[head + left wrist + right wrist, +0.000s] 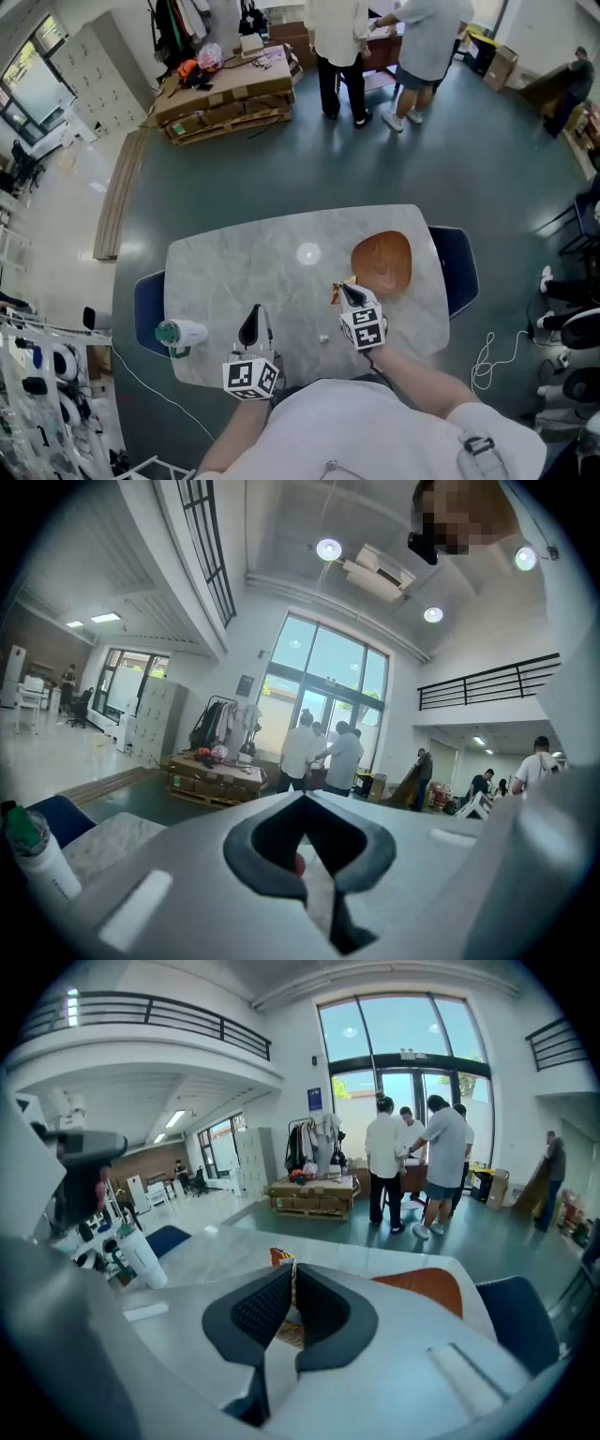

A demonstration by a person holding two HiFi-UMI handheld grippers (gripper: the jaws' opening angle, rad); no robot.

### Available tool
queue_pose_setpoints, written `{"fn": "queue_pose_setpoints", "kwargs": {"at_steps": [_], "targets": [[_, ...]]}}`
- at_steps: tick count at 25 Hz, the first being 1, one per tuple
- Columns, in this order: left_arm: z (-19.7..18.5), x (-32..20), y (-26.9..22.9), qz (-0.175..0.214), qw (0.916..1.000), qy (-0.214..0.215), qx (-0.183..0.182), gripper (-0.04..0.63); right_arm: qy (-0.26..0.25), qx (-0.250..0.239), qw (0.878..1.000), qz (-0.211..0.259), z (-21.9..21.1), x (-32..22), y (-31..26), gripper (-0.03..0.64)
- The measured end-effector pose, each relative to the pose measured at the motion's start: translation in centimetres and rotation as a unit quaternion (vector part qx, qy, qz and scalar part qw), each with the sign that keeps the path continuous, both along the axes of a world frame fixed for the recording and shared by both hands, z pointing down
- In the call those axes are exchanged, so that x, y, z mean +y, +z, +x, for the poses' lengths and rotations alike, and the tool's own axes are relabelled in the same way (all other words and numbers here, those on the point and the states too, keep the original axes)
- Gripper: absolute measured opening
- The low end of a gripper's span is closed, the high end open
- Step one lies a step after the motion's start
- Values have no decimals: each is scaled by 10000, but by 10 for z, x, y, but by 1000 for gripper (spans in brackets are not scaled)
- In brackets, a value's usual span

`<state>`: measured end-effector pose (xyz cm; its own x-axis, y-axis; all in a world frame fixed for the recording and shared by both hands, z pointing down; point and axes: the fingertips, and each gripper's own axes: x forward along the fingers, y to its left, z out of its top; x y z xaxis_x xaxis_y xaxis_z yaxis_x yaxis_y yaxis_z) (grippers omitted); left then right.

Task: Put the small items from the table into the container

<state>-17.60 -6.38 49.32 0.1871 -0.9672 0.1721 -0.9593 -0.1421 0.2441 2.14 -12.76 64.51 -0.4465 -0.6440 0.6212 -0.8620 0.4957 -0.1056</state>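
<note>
A brown wooden bowl [382, 262] sits at the right of the marble table [234, 272]; its rim also shows in the right gripper view [427, 1288]. My right gripper [341, 290] hangs above the table just left of the bowl, shut on a small orange and yellow packet [280, 1258] that sticks up past the pads. My left gripper [251, 326] hovers near the front edge, jaws together, with a small red item [297, 862] pinched between the pads. A tiny white piece [323, 339] and a pale round disc [307, 253] lie on the table.
A white bottle with a green cap [178, 333] lies at the table's left front corner. Blue chairs [461, 267] stand at both ends of the table. Several people [337, 47] stand by a pallet of boxes [225, 103] at the back.
</note>
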Motion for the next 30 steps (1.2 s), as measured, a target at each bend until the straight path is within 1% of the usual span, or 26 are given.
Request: {"fn": "queue_pose_setpoints", "kwargs": {"at_steps": [4, 8, 10, 12, 15, 19, 24, 27, 30], "targets": [[15, -13, -13, 193, 9995, 248, 13, 2, 191, -546, 9965, 597, 7, -1, -72, 38], [39, -24, -28, 347, 9979, 547, 6, 2, 397, -960, 9875, 1189, 28, 3, -138, 37], [52, -28, -31, 394, 9967, 704, 14, 2, 506, -1094, 9822, 1441, 40, 9, -161, 37], [65, -31, -32, 430, 9953, 861, 41, 2, 622, -1175, 9782, 1594, 50, 15, -174, 35], [80, -32, -34, 451, 9932, 1068, 66, 2, 742, -1187, 9761, 1663, 59, 23, -180, 35], [95, -33, -32, 420, 9916, 1218, 103, 2, 807, -1138, 9770, 1613, 68, 30, -177, 35], [104, -31, -27, 332, 9915, 1252, 123, 2, 984, -1090, 9787, 1436, 87, 26, -164, 34], [103, -29, -23, 281, 9921, 1217, 117, 2, 1102, -1004, 9801, 1311, 98, 20, -154, 34], [100, -29, -21, 229, 9930, 1157, 101, 2, 1115, -892, 9816, 1264, 104, 13, -151, 34]]}}
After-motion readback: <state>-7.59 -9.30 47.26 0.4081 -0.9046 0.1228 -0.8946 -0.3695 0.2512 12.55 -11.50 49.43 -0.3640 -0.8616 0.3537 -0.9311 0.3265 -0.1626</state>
